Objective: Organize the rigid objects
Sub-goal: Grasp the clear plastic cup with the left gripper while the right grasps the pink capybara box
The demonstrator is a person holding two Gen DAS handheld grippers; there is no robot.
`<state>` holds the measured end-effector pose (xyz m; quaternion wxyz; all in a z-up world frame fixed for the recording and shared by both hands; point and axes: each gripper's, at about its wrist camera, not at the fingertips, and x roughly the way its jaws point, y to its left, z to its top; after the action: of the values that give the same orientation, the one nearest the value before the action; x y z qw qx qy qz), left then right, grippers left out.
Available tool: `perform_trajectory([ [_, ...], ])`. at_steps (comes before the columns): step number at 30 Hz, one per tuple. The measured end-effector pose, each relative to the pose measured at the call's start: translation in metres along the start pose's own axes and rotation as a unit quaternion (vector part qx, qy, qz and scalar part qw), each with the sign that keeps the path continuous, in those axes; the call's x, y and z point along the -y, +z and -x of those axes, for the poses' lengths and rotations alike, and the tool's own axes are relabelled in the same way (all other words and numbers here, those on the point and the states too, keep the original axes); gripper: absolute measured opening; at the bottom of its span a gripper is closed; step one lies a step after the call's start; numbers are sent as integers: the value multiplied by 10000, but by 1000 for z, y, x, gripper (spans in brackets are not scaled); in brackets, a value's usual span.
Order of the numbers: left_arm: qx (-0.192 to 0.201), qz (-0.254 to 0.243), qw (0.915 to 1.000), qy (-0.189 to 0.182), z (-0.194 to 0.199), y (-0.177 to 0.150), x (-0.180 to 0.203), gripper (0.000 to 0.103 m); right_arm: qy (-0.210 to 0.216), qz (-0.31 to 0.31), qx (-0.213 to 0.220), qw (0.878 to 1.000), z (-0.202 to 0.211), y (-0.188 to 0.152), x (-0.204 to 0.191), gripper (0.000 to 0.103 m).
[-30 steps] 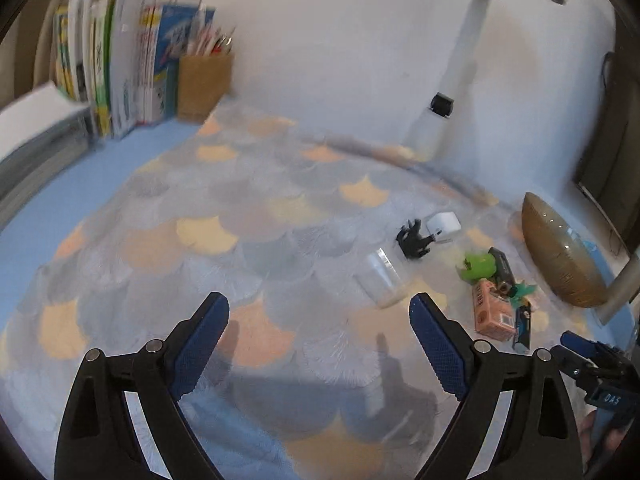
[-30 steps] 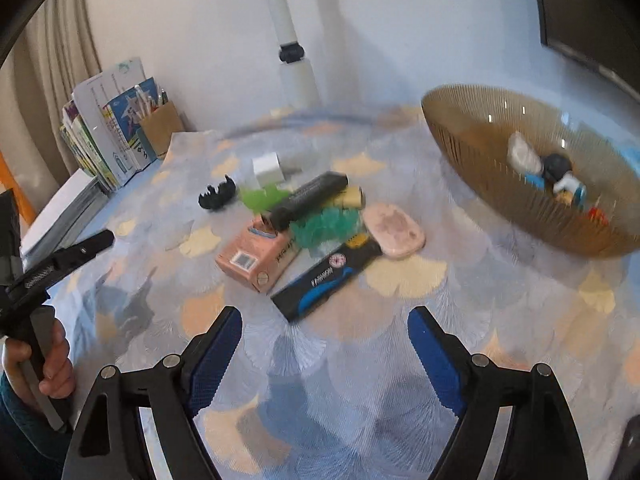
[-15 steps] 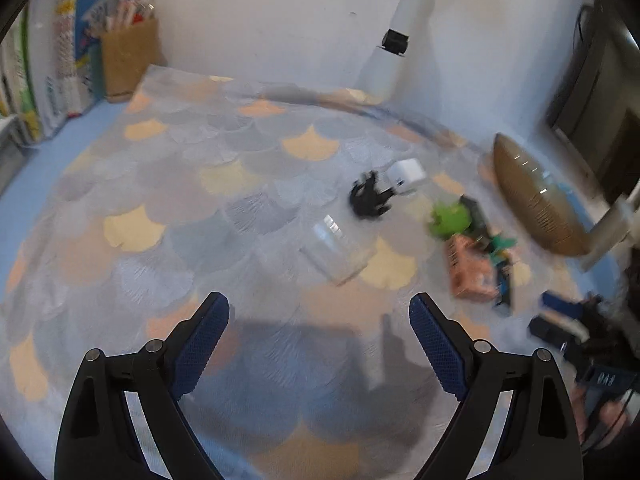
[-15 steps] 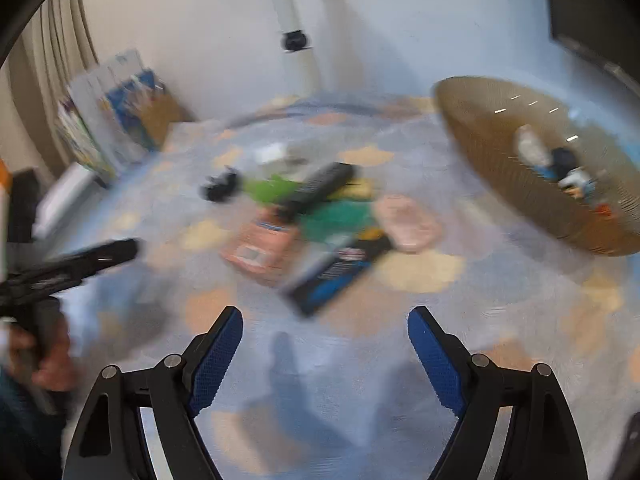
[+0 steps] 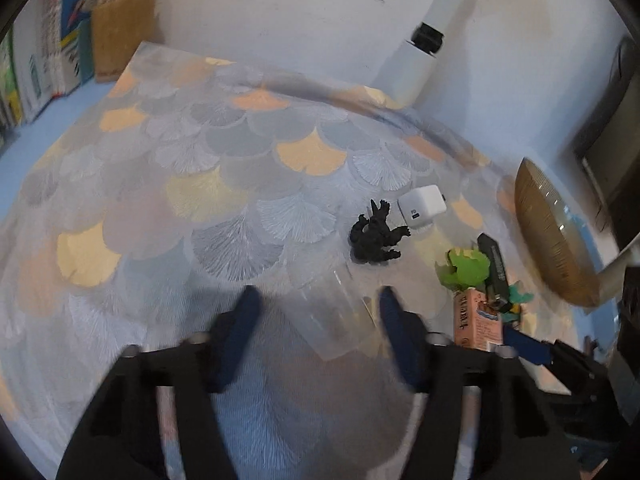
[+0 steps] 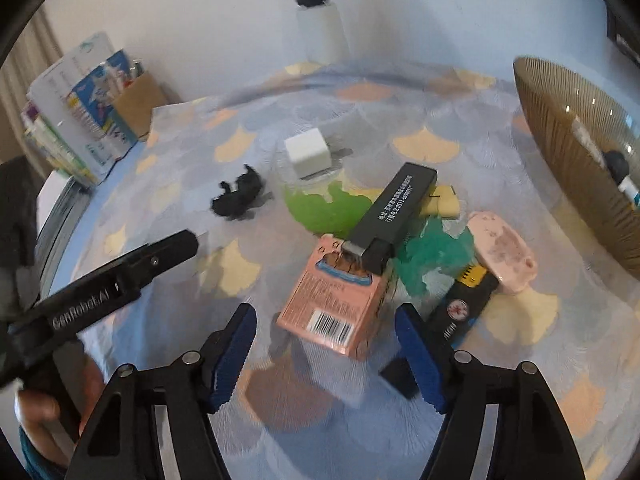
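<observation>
My left gripper (image 5: 316, 312) is open, its blue pads on either side of a clear plastic cup (image 5: 332, 316) lying on the cloth. My right gripper (image 6: 326, 336) is open, just in front of a pink carton (image 6: 334, 300). A black bar (image 6: 390, 218) rests across the carton top. Around it lie a green toy (image 6: 320, 210), a teal toy (image 6: 432, 256), a pink case (image 6: 502, 256), a black and blue tool (image 6: 460, 312), a white cube charger (image 6: 308, 152) and a black figure (image 6: 238, 196). The figure (image 5: 376, 236) and charger (image 5: 422, 206) also show in the left wrist view.
A brown ribbed bowl (image 6: 560, 148) holding small items stands at the right. Books (image 6: 76, 108) and a cardboard pen holder (image 5: 122, 34) stand at the back left. A white lamp post (image 5: 424, 40) rises at the back. The left gripper's arm (image 6: 108, 284) crosses the right view's left side.
Both grippers have moved forward and down. The left one now straddles the clear cup. The right one has closed in on the pink carton. Both stay open.
</observation>
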<state>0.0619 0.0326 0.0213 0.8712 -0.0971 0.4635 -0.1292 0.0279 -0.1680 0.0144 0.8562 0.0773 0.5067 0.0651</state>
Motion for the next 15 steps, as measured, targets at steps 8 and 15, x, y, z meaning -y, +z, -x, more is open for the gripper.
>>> perform_trajectory([
  [8,87,-112,9999,44,0,-1,5,43,-668,728,305,9946,-11,1,-25,41],
  [15,364,-195,9989,-232,30,-18,6,43,-102,1751,190,9843,13,-49,-42,40],
])
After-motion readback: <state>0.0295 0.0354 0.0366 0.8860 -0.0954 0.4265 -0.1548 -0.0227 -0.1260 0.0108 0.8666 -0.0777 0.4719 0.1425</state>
